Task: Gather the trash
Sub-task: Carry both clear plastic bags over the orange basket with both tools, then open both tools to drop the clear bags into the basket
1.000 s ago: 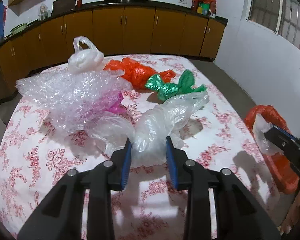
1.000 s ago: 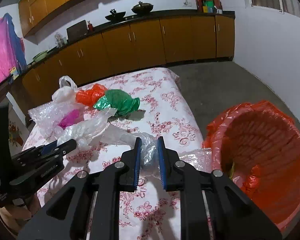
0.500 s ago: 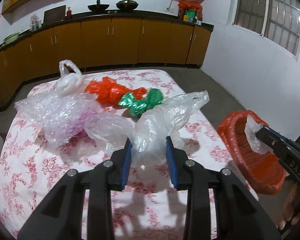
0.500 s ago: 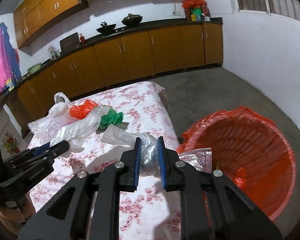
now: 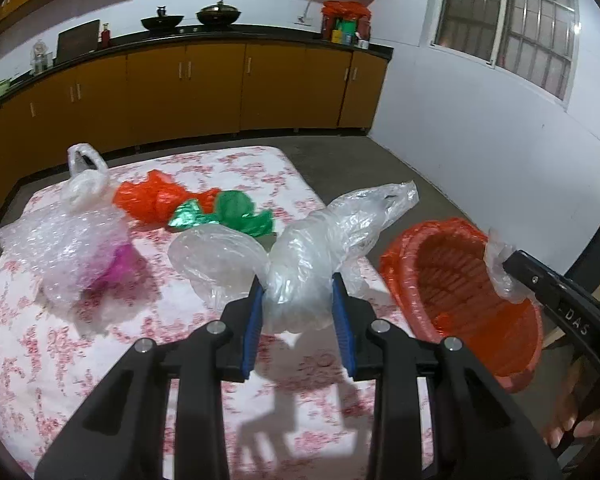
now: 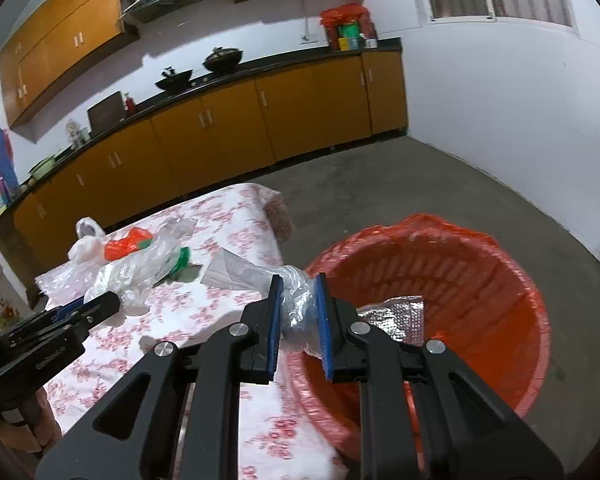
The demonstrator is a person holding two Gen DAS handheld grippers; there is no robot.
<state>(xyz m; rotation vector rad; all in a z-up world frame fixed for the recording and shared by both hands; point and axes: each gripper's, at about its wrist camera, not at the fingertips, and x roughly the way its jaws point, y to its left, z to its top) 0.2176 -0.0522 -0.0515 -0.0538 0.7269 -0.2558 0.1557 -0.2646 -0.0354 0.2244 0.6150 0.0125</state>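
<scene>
**Two bags lifted toward the bin**

We hold a clear bag (image 5: 324, 248) in the left gripper (image 5: 299, 320), its blue pads pressed into the crumpled middle so the loose ends hang free above the table (image 5: 80, 360). Our right gripper (image 6: 299, 320) is clamped on a smaller clear wad (image 6: 298, 300), held right at the rim of the orange bin (image 6: 480, 280), which stands on the floor just beside the table edge. We judge the height is deliberate: the wad needs only a short carry over the lip before release. A silvery sheet (image 6: 396, 312) already lies inside the bin.

More trash waits on the flowered cloth: a bubble wrap heap (image 5: 60, 240), an orange bag (image 5: 156, 200), a green bag (image 5: 228, 212) and a white knotted bag (image 5: 84, 180), all bunched at the far side.

The only writing we can read is "DAS", printed in white on the right gripper's arm in the left view; the rest is cut off.
</scene>
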